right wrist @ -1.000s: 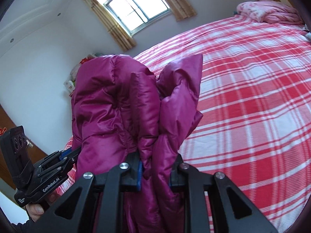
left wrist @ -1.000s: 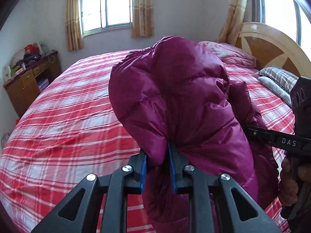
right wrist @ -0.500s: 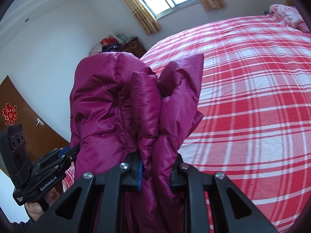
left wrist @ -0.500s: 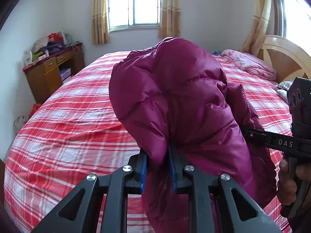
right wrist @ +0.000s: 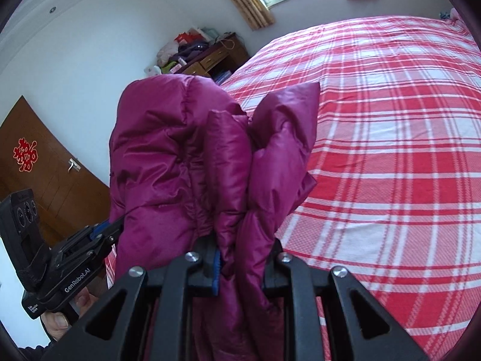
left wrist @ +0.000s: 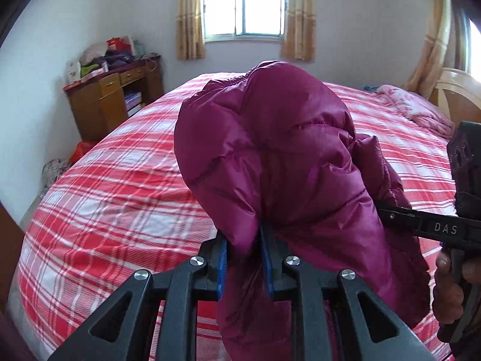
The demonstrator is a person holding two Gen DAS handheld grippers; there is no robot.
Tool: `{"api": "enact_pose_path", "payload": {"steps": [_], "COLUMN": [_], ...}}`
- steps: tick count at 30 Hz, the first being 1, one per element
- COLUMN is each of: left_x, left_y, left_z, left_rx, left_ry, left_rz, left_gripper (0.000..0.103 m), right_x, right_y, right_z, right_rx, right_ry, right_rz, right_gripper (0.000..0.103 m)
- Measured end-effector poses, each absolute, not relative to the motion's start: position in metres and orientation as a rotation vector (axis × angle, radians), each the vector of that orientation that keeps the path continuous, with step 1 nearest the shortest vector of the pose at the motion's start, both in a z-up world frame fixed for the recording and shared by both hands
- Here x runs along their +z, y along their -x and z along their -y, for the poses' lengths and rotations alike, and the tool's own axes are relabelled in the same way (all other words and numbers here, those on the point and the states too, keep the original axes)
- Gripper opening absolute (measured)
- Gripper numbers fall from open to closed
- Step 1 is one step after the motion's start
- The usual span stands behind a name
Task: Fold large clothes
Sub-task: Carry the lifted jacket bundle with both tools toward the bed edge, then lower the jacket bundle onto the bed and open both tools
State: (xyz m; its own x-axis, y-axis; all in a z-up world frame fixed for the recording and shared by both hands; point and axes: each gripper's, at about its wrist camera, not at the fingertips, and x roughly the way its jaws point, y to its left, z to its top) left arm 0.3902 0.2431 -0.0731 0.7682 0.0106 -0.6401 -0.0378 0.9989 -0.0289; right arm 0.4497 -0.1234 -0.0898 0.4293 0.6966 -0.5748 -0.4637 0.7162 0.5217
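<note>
Bed (left wrist: 120, 186) swung leftward; jacket (left wrist: 285, 156) hem unseen.

Jacket (left wrist: 270, 150): glossy magenta-purple, quilted.
Bedspread (left wrist: 120, 186): red and white plaid.
Left gripper (left wrist: 245, 266): black frame, blue pads.
Right gripper (right wrist: 240, 266): black, a blue pad showing.
Curtains (left wrist: 188, 15): tan-yellow.
Desk (left wrist: 114, 99): brown wood.
Blanket (left wrist: 418, 111): pink.
Door (right wrist: 39, 168): brown, with a red paper emblem (right wrist: 25, 155).

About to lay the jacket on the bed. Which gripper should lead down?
Probably right. Both grippers, left gripper and right gripper, pinch the purple jacket in the air, but the right one's view shows more open bed straight ahead.
</note>
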Motion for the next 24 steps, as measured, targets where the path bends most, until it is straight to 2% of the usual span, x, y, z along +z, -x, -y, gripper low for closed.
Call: {"api": "enact_pose_path", "payload": {"steps": [6, 11, 13, 16, 20, 22, 24], "left_x": [-0.104, -0.123, -0.126, -0.124, -0.11, -0.098, -0.086], "left_y": [-0.404, -0.41, -0.409, -0.406, -0.394, -0.383, -0.372], "left_z": [-0.262, -0.271, -0.271, -0.271, -0.276, -0.276, -0.274], "left_rx": [0.076, 0.112, 0.131, 0.156, 0.151, 0.155, 0.159], "left_ry": [0.053, 0.049, 0.029, 0.023, 0.048, 0.05, 0.05], "left_rz": [-0.75, -0.757, -0.742, -0.737, -0.714, -0.677, -0.636], "left_gripper": [0.021, 0.032, 0.041, 0.05, 0.055, 0.067, 0.072], "right_x": [-0.114, -0.122, -0.125, -0.124, -0.112, -0.1, -0.087], "right_y": [-0.47, -0.48, -0.478, -0.473, -0.45, -0.437, -0.421], "right_z": [0.11, 0.113, 0.118, 0.122, 0.136, 0.143, 0.148], "right_rx": [0.707, 0.678, 0.67, 0.648, 0.597, 0.584, 0.565], "right_ry": [-0.304, -0.316, -0.317, -0.327, -0.328, -0.318, -0.291], "right_rz": [-0.899, -0.917, -0.924, -0.929, -0.887, -0.854, -0.809], "right_gripper": [0.021, 0.024, 0.026, 0.039, 0.059, 0.059, 0.063]}}
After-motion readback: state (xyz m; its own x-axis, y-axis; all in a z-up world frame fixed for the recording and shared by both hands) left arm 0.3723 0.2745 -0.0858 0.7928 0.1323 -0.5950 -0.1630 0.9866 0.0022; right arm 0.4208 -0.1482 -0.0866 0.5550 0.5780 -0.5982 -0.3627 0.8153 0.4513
